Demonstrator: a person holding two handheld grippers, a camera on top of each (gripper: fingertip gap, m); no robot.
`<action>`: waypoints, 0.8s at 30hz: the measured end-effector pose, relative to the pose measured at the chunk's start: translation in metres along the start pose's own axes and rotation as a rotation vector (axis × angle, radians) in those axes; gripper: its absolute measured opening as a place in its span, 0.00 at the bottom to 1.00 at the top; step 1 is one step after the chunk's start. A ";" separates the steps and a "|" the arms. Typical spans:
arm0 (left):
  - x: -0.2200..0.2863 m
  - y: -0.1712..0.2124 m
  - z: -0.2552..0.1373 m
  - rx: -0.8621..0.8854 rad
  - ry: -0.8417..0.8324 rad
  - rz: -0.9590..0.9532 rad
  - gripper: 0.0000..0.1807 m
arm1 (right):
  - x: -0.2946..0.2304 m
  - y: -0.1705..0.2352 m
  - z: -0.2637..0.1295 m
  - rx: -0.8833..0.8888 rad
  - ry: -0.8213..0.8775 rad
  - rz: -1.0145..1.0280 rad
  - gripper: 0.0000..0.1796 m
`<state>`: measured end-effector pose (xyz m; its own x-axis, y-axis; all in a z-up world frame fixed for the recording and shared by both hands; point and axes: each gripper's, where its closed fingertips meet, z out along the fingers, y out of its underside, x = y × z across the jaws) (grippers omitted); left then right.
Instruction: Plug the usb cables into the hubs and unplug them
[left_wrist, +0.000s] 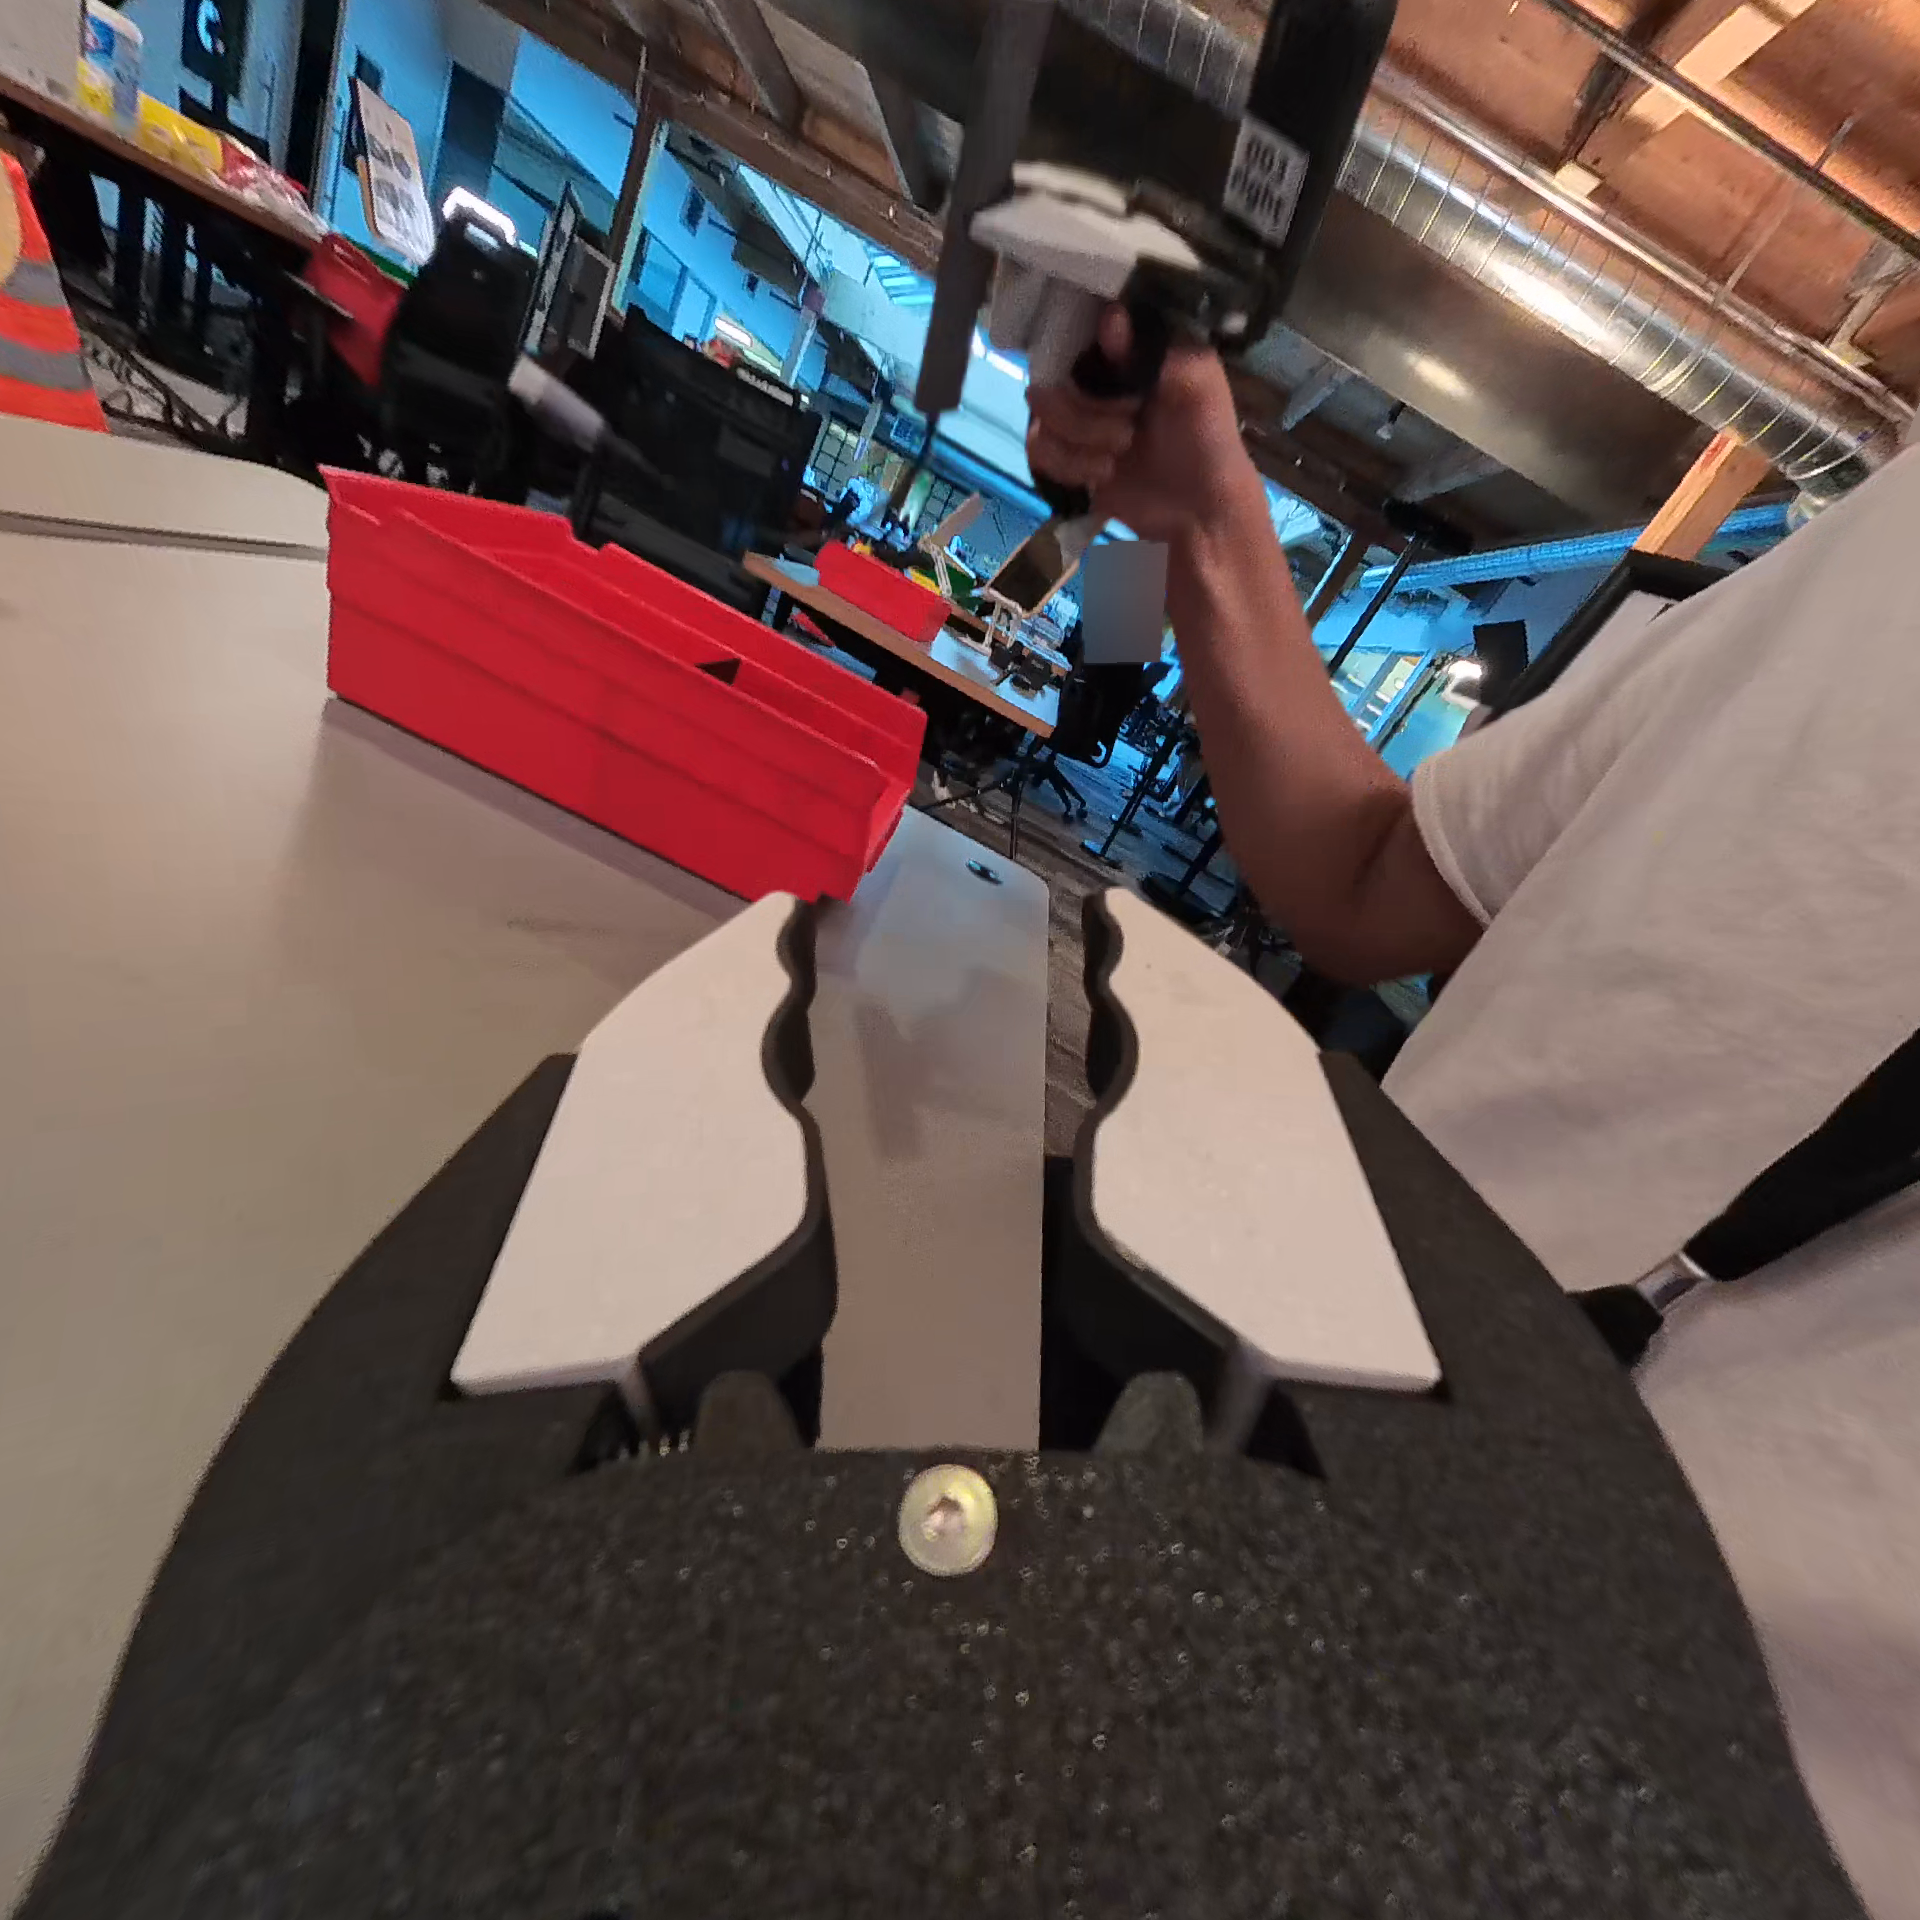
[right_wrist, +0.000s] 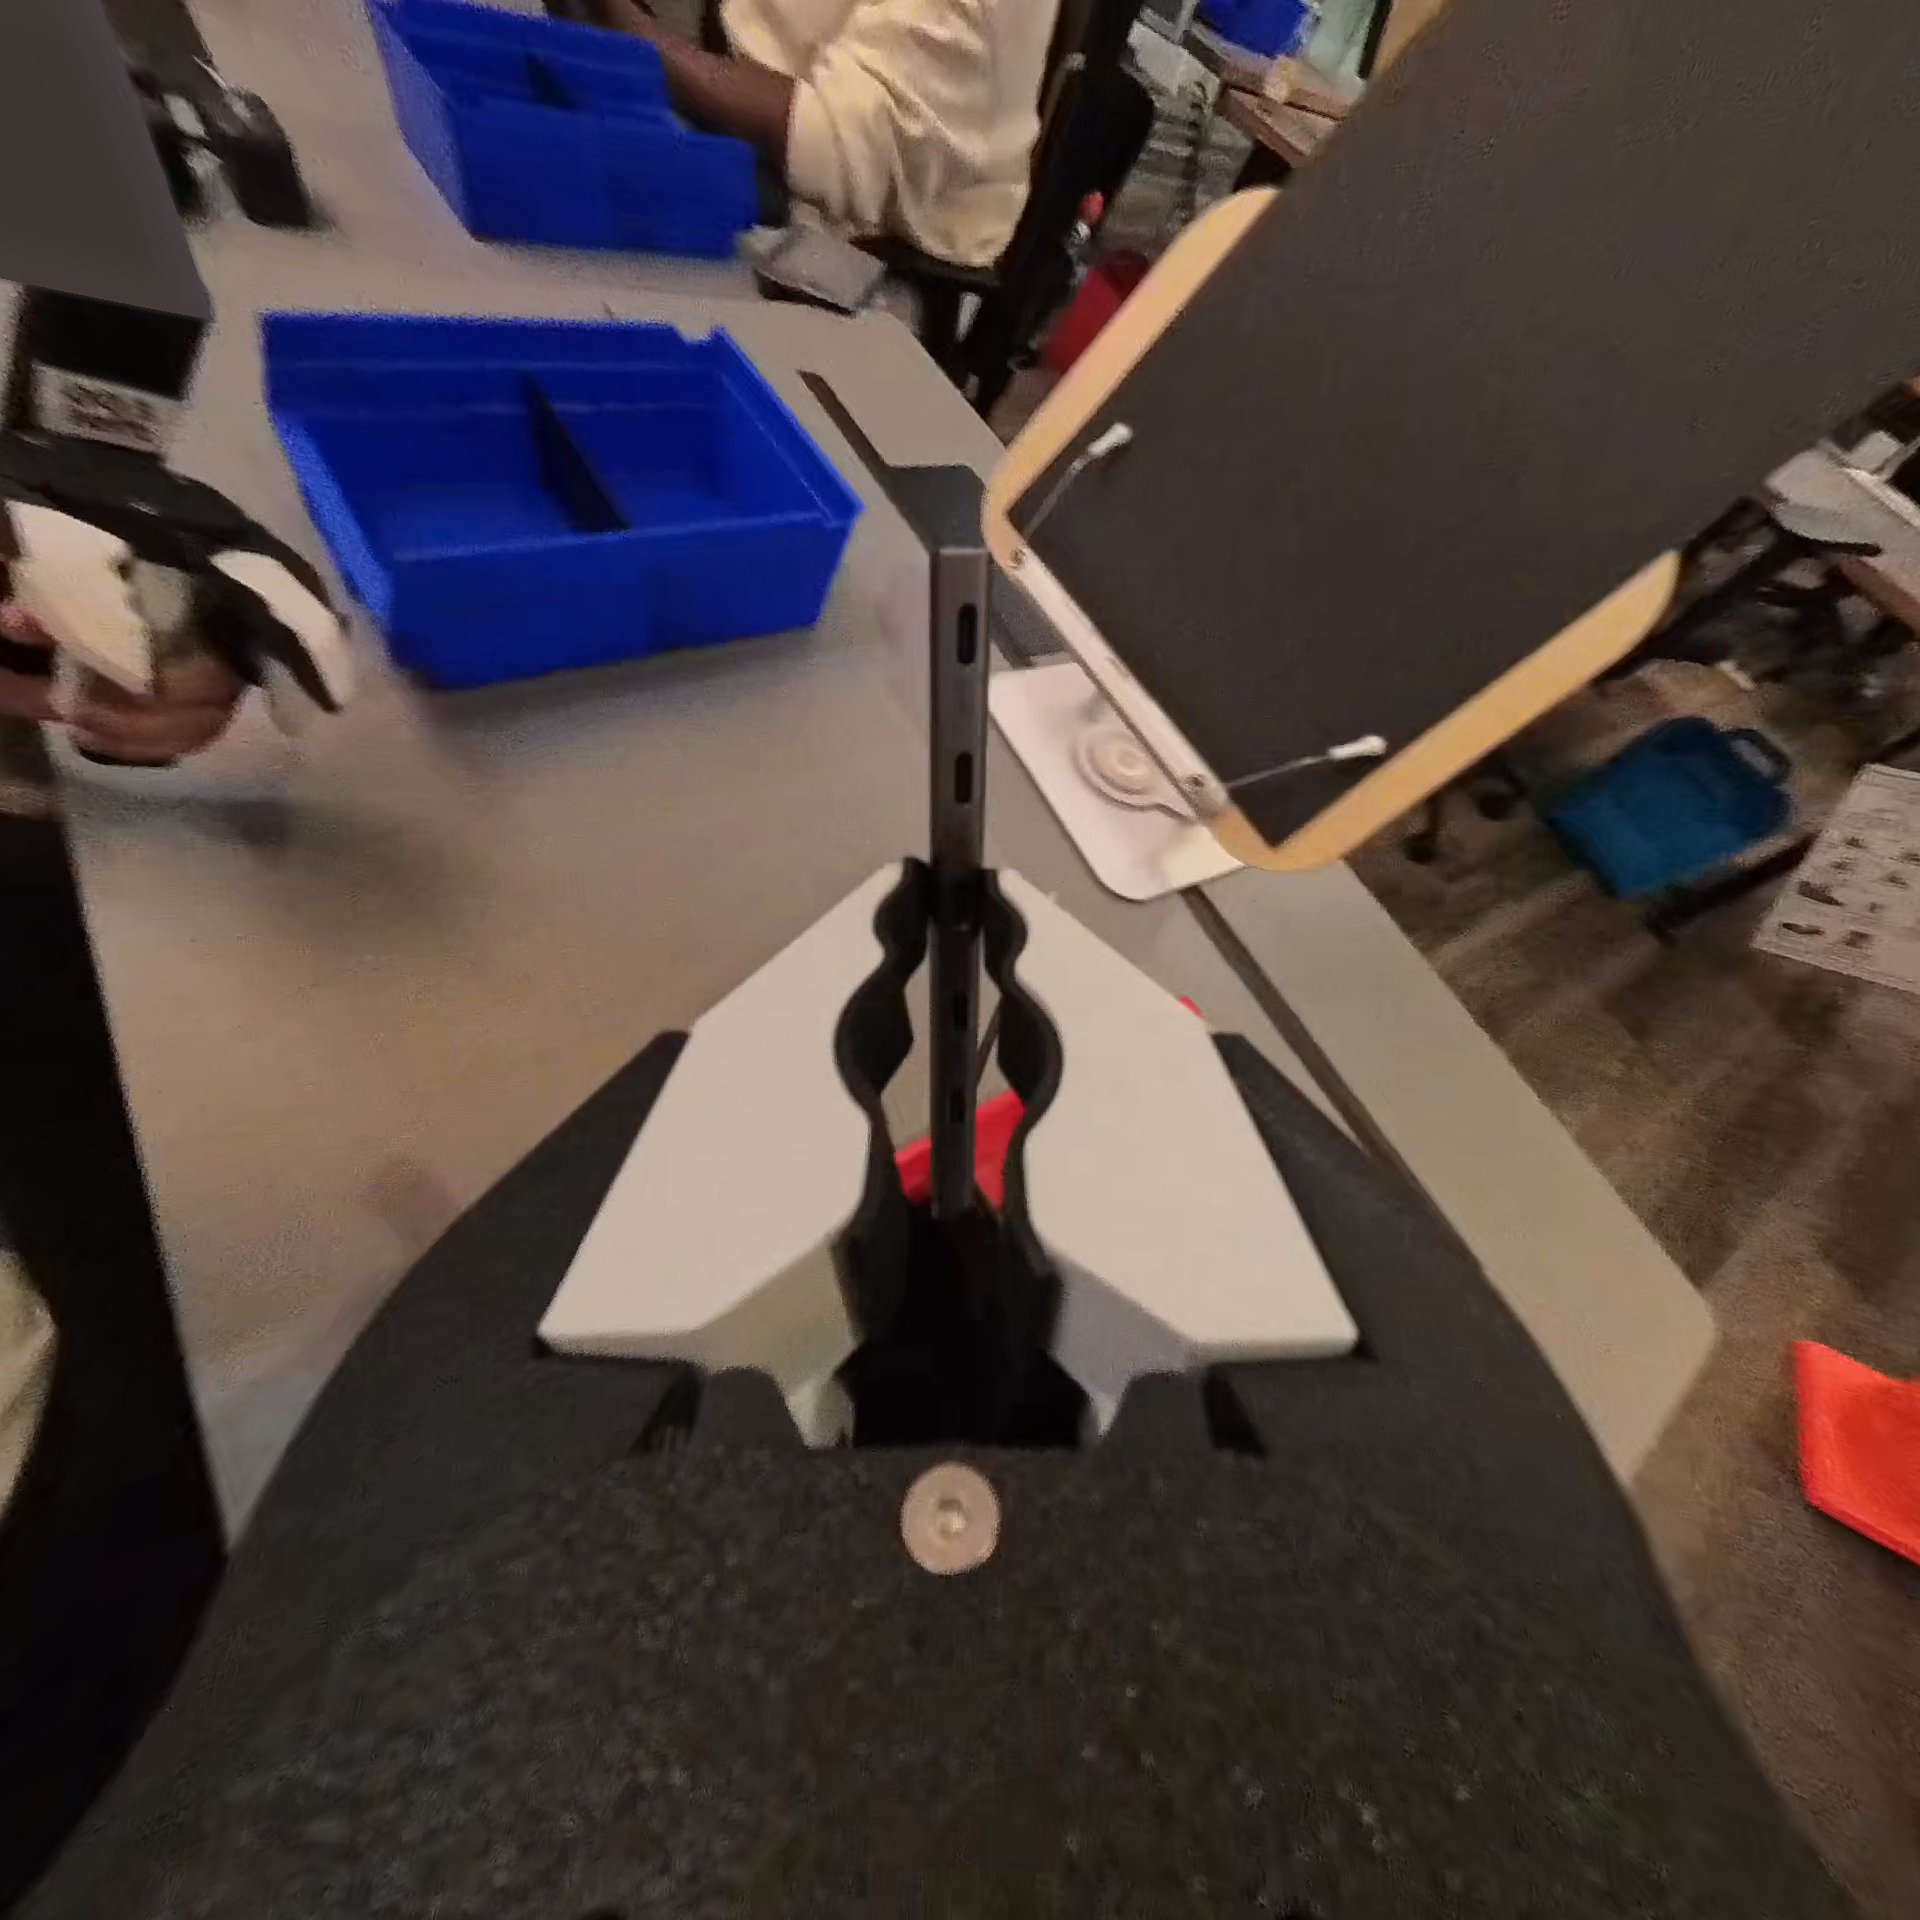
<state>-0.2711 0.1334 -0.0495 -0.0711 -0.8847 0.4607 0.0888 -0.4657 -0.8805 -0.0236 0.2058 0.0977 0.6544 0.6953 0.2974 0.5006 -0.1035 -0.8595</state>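
Right wrist view: right claw (right_wrist: 951, 914) clamped on a slim grey USB hub (right_wrist: 961, 748), tips pinching it about midway along its length. Hub held edge-on, port row facing the camera, free end jutting forward over the grey surface (right_wrist: 582, 862). Likely held aloft this way to keep the ports exposed and steady for a plug to enter. No USB cable identifiable in either view; a thin dark line beside the hub between the fingers, possibly its own lead, cannot tell.

Left claw (right_wrist: 177, 623) visible at far left of the same view, blurred, low over the surface; contents unreadable there.

Left wrist view: left claw (left_wrist: 940, 914) parted wide, nothing between the fingers, only bare surface (left_wrist: 208, 935) and its edge seen through the gap. Right claw seen from below, raised high in a hand (left_wrist: 1132, 436), hub edge (left_wrist: 961, 260) hanging down from it. Judged: left claw free to fetch a cable, plugging not yet begun.

Containers:
- Blue bin (right_wrist: 561, 488), near the hub's far end, well apart from it; one divider, two compartments, both showing only bare floor.
- Second blue bin (right_wrist: 561, 135) farther back, beside a seated person's sleeve; contents unclear.
- Red bin (left_wrist: 613, 686) on the surface ahead of the left claw; interior hidden from this low angle.

Tilted black board with pale wooden rim (right_wrist: 1455, 416) overhangs the surface's right edge.
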 end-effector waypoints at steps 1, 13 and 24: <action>0.000 0.003 0.001 -0.017 -0.002 0.003 0.27 | 0.017 0.007 -0.002 -0.031 0.029 -0.012 0.05; -0.009 0.029 0.012 -0.167 -0.118 0.139 0.27 | 0.122 0.268 0.101 -0.887 -0.020 -0.081 0.05; -0.015 0.028 -0.017 -0.135 -0.526 0.571 0.27 | 0.101 0.296 0.136 -0.928 -0.099 0.126 0.14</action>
<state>-0.2845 0.1340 -0.0828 0.4317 -0.8959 -0.1047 -0.1544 0.0409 -0.9872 0.1137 0.3418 -0.1835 0.7044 0.6935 0.1513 0.7090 -0.6777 -0.1950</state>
